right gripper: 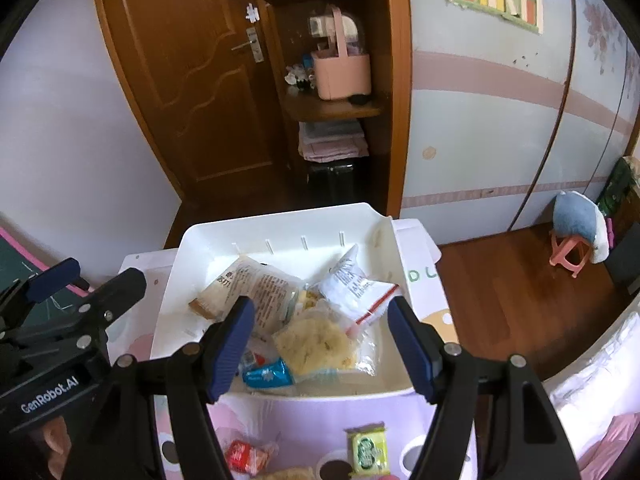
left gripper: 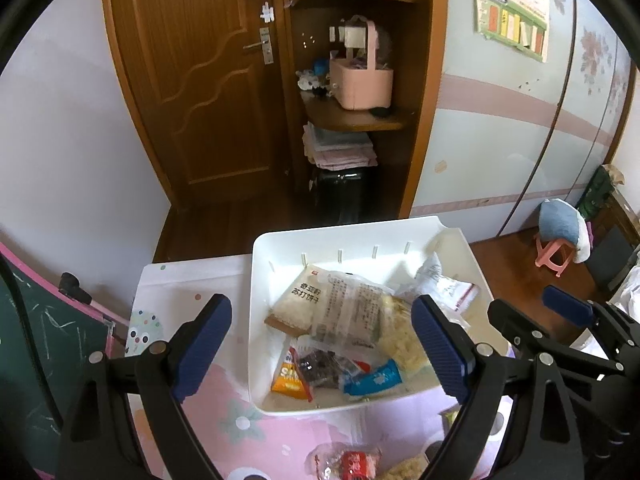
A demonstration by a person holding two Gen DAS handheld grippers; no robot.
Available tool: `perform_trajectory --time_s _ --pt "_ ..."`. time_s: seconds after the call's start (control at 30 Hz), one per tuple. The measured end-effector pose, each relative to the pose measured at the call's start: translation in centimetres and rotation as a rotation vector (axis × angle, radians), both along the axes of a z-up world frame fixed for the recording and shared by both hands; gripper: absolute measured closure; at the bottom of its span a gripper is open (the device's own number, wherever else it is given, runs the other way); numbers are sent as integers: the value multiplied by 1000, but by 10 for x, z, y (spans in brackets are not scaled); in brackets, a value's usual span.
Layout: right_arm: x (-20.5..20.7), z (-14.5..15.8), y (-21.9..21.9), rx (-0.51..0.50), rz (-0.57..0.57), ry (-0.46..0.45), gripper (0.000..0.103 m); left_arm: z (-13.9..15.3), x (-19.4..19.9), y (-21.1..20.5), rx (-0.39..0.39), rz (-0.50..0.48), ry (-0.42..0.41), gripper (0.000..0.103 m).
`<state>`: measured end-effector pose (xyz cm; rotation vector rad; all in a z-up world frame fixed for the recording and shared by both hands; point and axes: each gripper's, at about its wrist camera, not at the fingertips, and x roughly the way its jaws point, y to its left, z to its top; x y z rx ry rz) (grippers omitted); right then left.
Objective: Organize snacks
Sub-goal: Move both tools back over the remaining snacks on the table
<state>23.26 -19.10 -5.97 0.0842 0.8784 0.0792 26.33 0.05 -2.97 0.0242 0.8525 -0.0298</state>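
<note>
Two claws hang side by side above a white bin [left gripper: 280,400] on a pink-patterned bench [right gripper: 304,424]. The left claw [left gripper: 320,344] and right claw [right gripper: 320,344] both gape wide, holding nothing. Snack packets fill the bin: a cracker pack [left gripper: 316,304], a blue wrapper [right gripper: 266,376]. A green packet [right gripper: 369,449] and what may be a red-wrapped snack [right gripper: 244,456] lie on the bench just outside it.

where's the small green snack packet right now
In the right wrist view, the green snack packet lies on the pink tablecloth, outside the white bin's near wall.
</note>
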Motion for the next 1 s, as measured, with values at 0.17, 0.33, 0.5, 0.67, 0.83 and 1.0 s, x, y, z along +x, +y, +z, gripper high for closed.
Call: perform_trajectory --time_s 0.17,0.33,0.5,0.67,0.83,1.0 --pt "-29 12 -10 15 3 -18 34 11 -29 -5 -18 -1 -14 12" --pt "-60 19 -19 14 12 -21 34 16 -65 -15 -25 -14 -23 12" --pt "-89 14 -30 24 23 11 34 10 -101 -26 -19 -38 -21 12" --pt "-112 -2 -36 -29 45 49 34 -11 -132 -33 -19 -55 17 11" --pt "-132 -31 -49 -54 15 118 34 -50 -156 -38 -12 -50 108 11" --pt "-148 -64 -60 -57 1 192 34 -109 -182 -45 12 -30 254 11"
